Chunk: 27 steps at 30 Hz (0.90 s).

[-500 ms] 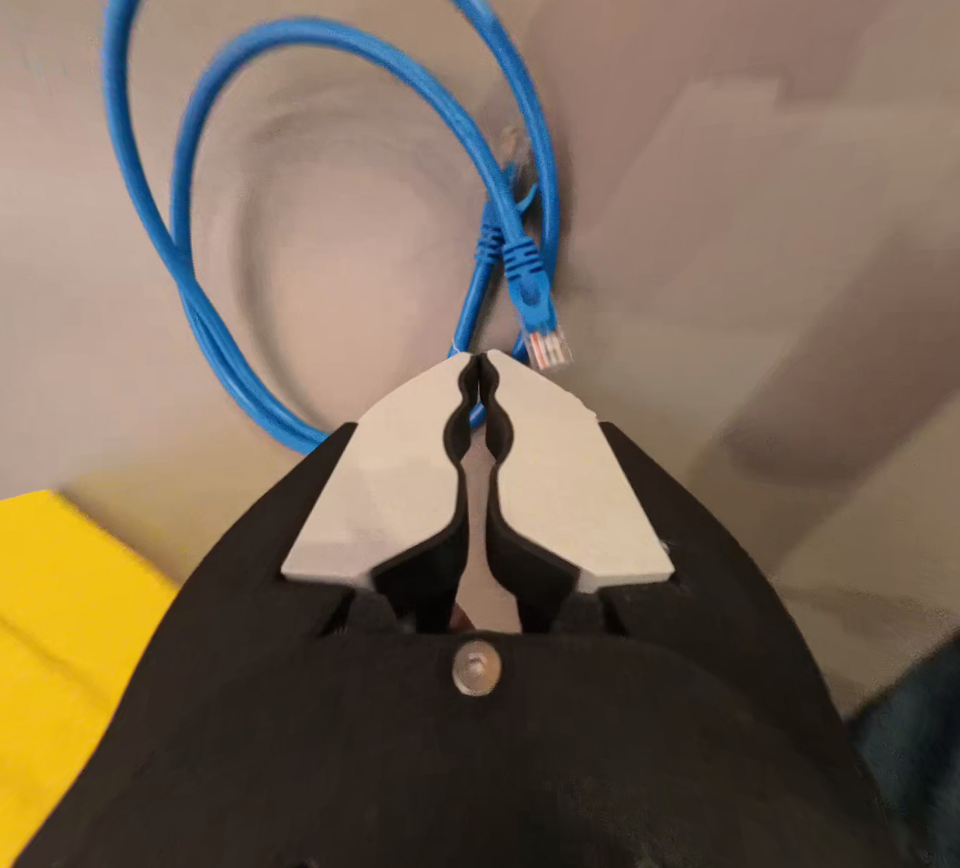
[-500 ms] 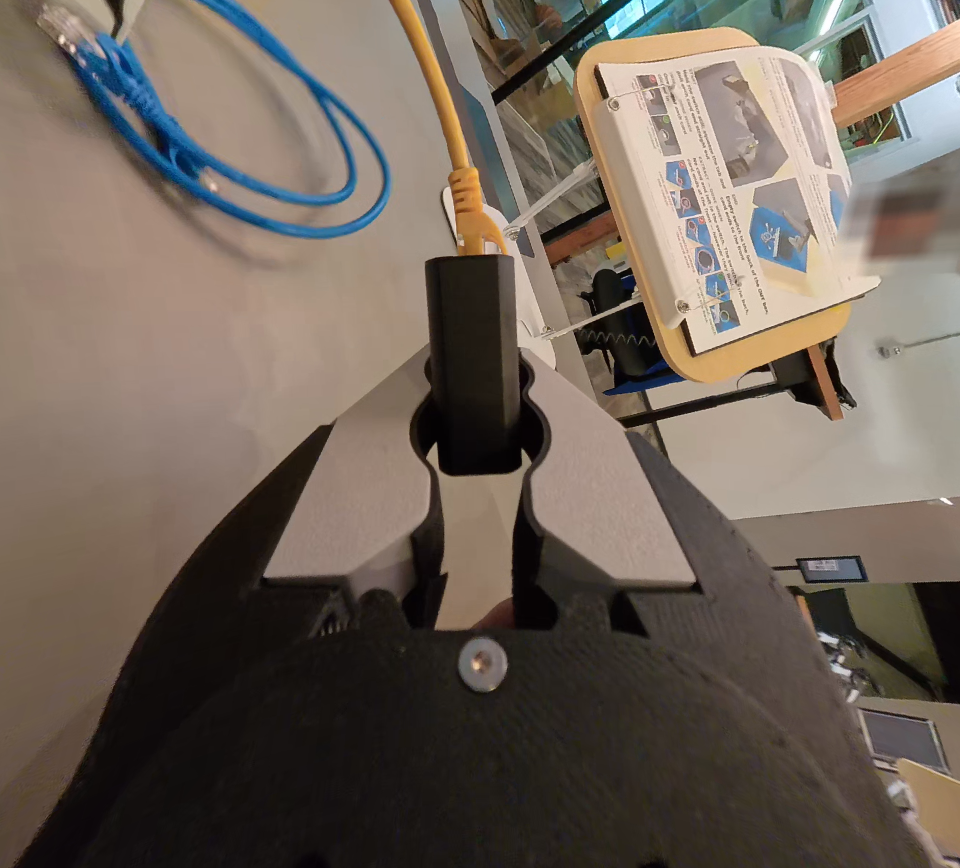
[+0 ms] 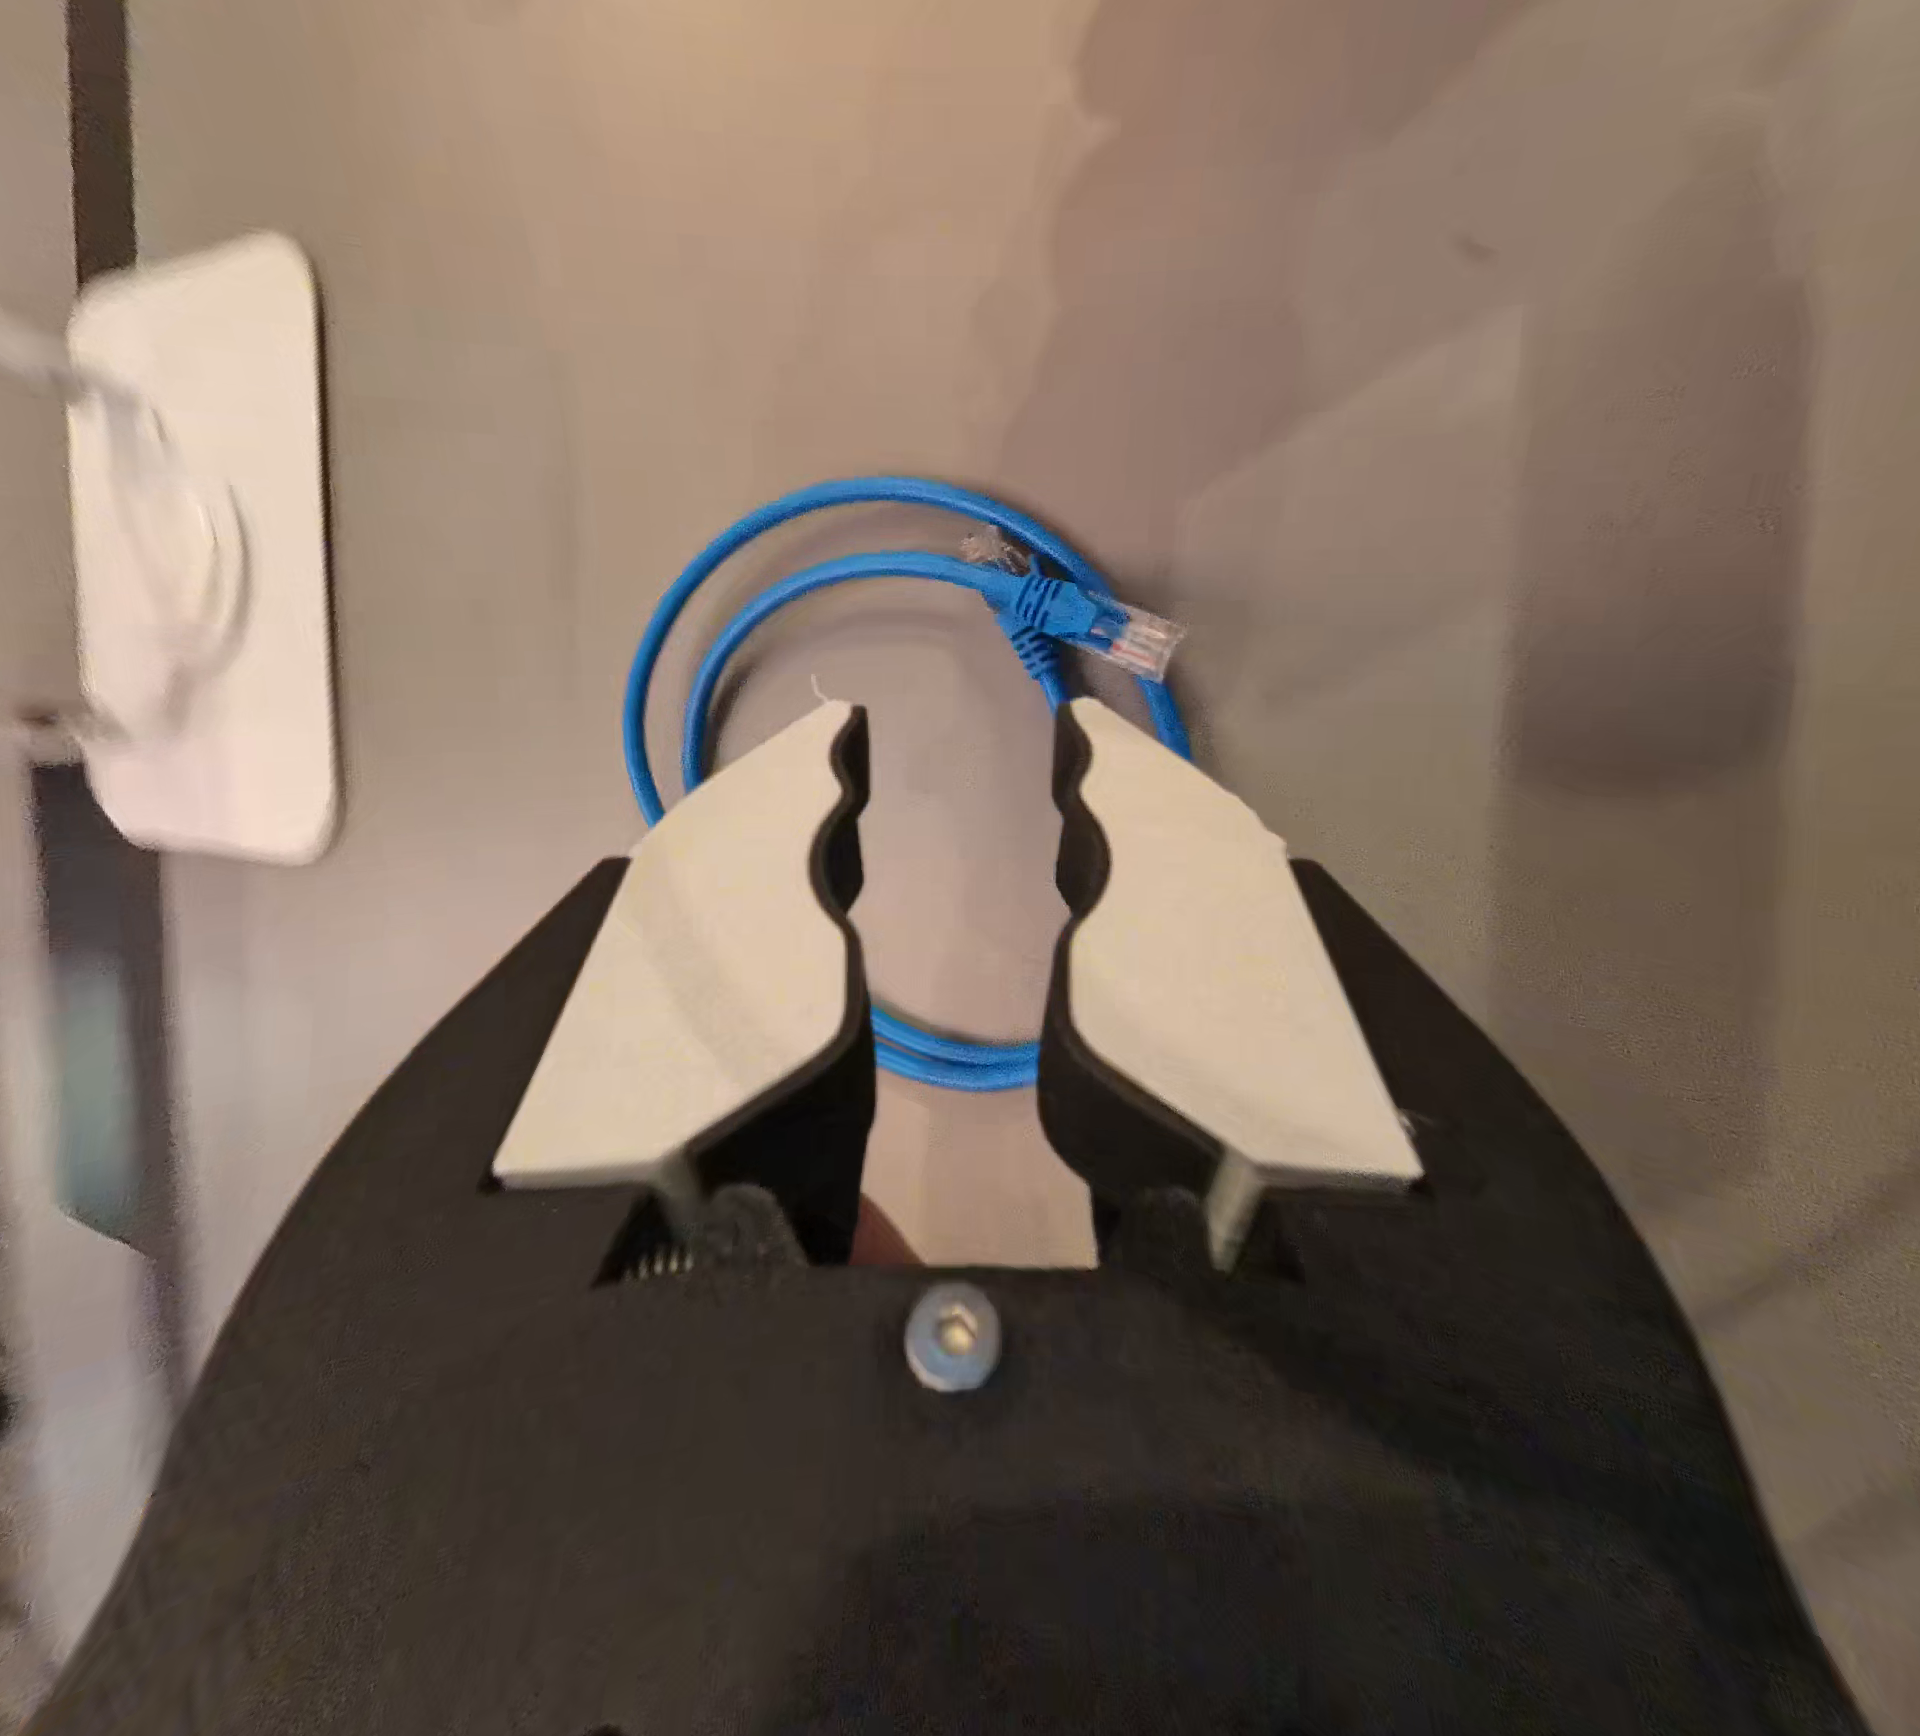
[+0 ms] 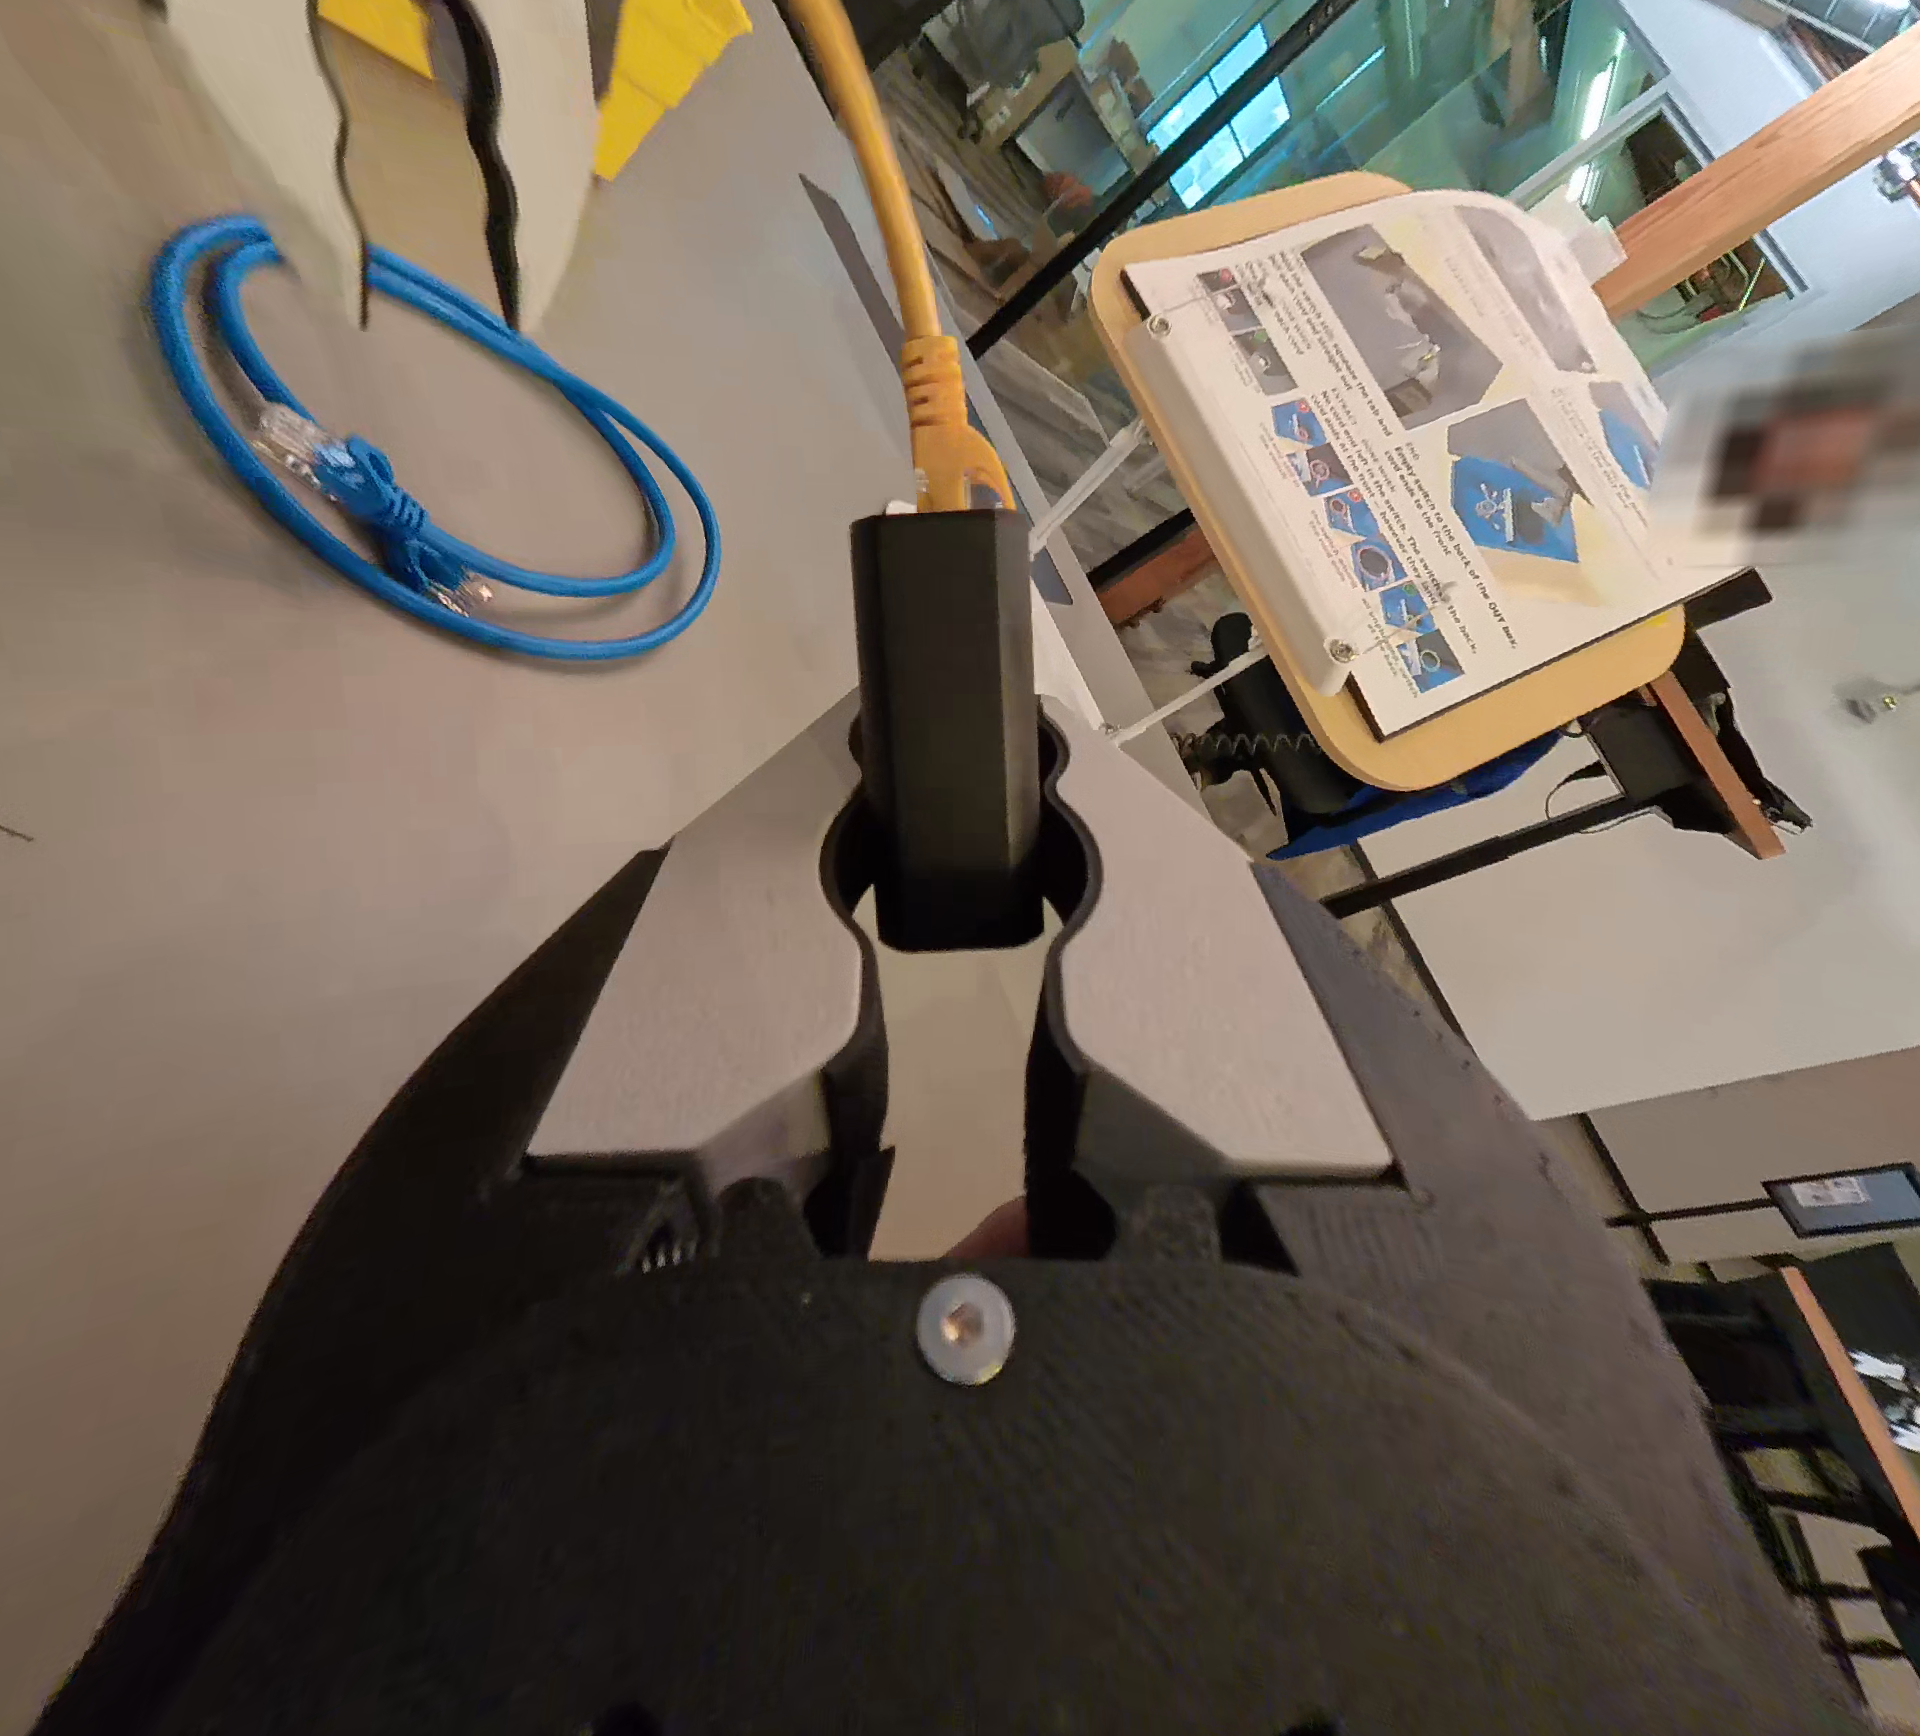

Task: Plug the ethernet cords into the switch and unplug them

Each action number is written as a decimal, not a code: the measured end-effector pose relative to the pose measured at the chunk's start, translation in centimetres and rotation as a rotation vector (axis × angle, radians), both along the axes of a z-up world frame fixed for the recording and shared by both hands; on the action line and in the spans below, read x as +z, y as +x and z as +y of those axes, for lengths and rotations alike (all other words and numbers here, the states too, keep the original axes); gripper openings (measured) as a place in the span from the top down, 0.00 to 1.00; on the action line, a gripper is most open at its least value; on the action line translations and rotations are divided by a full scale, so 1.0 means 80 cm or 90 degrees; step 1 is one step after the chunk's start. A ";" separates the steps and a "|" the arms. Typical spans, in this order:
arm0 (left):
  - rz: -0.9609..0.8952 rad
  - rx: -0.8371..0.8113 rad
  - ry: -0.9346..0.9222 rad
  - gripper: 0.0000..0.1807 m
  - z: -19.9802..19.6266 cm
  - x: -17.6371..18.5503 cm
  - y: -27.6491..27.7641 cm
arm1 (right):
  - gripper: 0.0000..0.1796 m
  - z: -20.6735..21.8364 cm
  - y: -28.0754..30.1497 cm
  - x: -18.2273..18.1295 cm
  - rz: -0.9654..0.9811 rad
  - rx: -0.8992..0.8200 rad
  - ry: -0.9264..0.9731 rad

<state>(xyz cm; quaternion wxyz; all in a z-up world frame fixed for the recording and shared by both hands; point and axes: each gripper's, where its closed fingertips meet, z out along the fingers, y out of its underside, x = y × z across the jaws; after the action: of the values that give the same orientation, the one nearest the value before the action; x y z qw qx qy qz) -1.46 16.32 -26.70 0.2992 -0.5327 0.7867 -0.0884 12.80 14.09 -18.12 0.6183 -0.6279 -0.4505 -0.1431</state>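
Grey table (image 3: 727,336), blurred white plate (image 3: 208,543)

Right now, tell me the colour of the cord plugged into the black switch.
Yellow cord, entering the switch; clearest in the right wrist view.

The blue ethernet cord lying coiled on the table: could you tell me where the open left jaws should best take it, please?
Grip the ribbed boot just behind the clear plug of the blue ethernet cord, coming down from above with the left gripper straddling the boot. That plug sticks out clear of the coil on the table, so it would stay free for insertion.
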 end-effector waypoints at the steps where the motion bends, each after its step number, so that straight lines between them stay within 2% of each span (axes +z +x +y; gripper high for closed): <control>1: 0.014 -0.062 0.051 0.81 0.002 -0.005 0.005 | 0.87 -0.002 -0.002 0.001 0.004 0.007 0.001; 5: 0.062 -0.230 0.189 0.81 0.013 -0.022 0.018 | 0.87 -0.008 -0.003 0.001 0.005 0.014 0.004; 10: 0.066 -0.355 0.221 0.78 -0.008 -0.045 0.027 | 0.87 -0.012 0.005 0.001 0.019 0.009 0.004; 19: 0.009 -0.318 0.218 1.00 -0.014 -0.052 0.053 | 0.87 -0.014 0.012 0.006 0.032 0.005 0.011; 23: -0.002 -0.302 0.228 1.00 -0.015 -0.053 0.065 | 0.87 -0.013 0.013 0.010 0.035 0.001 0.013; 24: -0.013 -0.303 0.231 0.98 -0.016 -0.052 0.069 | 0.87 -0.013 0.014 0.010 0.036 0.001 0.013; 26: -0.021 -0.321 0.225 0.85 -0.020 -0.054 0.073 | 0.87 -0.014 0.014 0.012 0.036 0.001 0.014; 27: -0.029 -0.330 0.227 0.82 -0.022 -0.054 0.076 | 0.87 -0.015 0.013 0.012 0.035 0.002 0.014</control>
<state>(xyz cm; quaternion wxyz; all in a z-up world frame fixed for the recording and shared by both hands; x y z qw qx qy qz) 4.59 14.54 -31.05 0.3731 -0.2517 0.8923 -0.0348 13.87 12.91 -17.15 0.6373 -0.6244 -0.4326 -0.1297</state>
